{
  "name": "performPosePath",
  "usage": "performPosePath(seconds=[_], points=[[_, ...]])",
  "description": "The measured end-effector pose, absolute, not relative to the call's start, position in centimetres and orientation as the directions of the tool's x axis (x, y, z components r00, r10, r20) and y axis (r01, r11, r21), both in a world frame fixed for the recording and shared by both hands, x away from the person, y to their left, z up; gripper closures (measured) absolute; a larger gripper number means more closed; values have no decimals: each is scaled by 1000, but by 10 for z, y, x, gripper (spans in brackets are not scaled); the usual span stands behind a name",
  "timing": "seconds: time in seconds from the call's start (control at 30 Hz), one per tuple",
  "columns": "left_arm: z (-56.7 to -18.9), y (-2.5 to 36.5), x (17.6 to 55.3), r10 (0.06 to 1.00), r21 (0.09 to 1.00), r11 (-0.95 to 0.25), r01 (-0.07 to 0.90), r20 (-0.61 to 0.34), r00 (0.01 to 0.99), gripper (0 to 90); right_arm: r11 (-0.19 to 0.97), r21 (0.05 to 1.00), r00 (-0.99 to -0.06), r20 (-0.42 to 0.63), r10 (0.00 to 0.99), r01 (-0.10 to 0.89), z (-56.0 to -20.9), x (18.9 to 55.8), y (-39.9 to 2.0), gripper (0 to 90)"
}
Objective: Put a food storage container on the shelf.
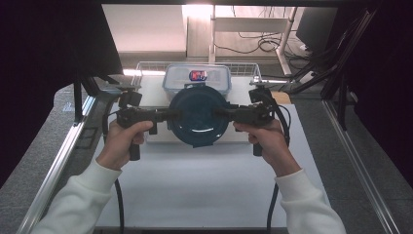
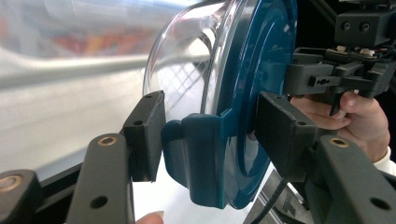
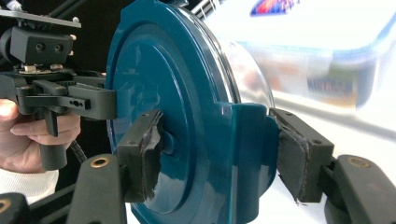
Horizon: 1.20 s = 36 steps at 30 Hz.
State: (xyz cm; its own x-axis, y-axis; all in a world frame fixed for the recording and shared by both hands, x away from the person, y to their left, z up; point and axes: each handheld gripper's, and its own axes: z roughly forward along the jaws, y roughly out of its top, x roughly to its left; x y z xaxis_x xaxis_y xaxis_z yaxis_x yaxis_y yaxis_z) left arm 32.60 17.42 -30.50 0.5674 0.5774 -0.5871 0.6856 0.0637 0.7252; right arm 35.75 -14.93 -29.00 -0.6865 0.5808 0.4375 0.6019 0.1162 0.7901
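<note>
Two tongs, left (image 1: 171, 115) and right (image 1: 220, 112), each clamp a side latch of my lidded bowl (image 1: 198, 116), held above the bench (image 1: 204, 180); next I judge: carry level, set down.

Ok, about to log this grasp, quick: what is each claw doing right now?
Left claw: closed on the round container, at its lid clip.
Right claw: closed on the same container's opposite clip.

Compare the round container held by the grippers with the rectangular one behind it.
The round container has a dark blue lid and is gripped by both grippers; the rectangular container has a clear, blue-edged lid with a sticker and sits untouched on the table. Both have clear bodies.
</note>
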Motion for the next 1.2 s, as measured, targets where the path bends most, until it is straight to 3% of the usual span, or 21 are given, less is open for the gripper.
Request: performPosePath(seconds=[0.57,1.2], points=[[-250,184,374,576,740,64,669,-575,581,442,84,800,-683,448,577,595,-236,401,-139,372],[-241,194,439,547,681,79,728,-640,540,440,55,764,-631,487,604,643,-219,458,-131,371]])
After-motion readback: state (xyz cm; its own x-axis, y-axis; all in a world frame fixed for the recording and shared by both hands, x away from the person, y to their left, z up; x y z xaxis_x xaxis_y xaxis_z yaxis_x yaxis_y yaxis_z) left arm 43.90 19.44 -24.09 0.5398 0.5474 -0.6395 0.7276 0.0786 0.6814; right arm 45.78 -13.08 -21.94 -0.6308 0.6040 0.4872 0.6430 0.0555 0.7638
